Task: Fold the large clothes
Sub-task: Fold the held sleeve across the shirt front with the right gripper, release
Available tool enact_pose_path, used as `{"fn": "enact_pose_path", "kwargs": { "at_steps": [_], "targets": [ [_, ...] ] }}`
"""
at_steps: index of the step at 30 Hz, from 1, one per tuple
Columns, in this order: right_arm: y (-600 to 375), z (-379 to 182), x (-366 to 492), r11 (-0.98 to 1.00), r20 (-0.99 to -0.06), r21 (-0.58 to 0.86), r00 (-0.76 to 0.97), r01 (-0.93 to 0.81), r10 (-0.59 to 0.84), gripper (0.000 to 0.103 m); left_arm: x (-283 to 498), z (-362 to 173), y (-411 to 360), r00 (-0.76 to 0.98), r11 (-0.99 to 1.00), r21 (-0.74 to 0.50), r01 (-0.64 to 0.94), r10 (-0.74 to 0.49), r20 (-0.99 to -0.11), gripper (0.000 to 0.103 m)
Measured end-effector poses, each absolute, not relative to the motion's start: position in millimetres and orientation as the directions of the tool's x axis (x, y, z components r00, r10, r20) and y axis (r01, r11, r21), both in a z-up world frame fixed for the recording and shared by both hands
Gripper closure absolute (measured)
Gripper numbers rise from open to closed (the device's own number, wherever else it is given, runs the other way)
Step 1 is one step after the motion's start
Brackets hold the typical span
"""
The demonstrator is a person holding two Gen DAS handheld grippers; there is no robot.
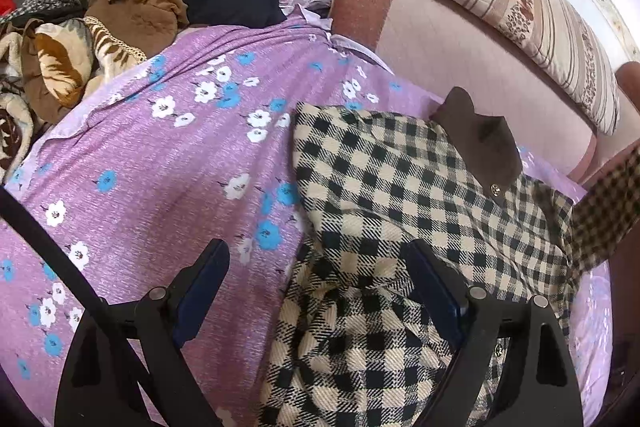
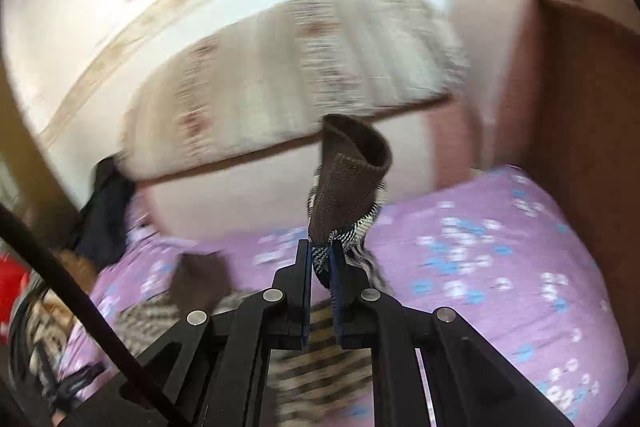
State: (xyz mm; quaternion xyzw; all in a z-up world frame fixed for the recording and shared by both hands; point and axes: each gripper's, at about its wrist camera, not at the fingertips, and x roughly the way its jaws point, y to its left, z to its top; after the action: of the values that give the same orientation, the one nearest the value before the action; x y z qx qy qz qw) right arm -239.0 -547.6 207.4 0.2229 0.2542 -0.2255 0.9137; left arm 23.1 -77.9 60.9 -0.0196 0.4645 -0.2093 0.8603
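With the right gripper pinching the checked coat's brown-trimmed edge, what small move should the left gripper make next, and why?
Probably close the left gripper on the checked coat beneath it: it is open over loose fabric, while the right gripper already grips one edge.

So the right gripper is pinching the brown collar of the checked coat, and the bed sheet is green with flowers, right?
Not quite: the bed sheet is purple with flowers, as the right wrist view shows. The right gripper is indeed pinching the checked coat at its brown collar.
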Motion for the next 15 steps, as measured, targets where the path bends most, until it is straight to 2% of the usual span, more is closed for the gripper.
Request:
{"fn": "enact_pose_path", "kwargs": {
  "at_steps": [7, 15],
  "targets": [
    [-436.4, 203.4, -183.0, 0.892, -0.587, 0.317, 0.806, 0.322, -0.082, 0.093, 30.2, 62.9, -65.5, 0.472, 0.911, -0.273, 0.310, -0.396, -0.788, 0.014],
    [-341.6, 122.7, -109.5, 0.851, -0.627, 0.475, 0.765, 0.225, 0.148, 0.093, 38.0, 57.5, -57.6, 0.432, 0.898, -0.338, 0.280, -0.433, -0.791, 0.014]
  ]
}}
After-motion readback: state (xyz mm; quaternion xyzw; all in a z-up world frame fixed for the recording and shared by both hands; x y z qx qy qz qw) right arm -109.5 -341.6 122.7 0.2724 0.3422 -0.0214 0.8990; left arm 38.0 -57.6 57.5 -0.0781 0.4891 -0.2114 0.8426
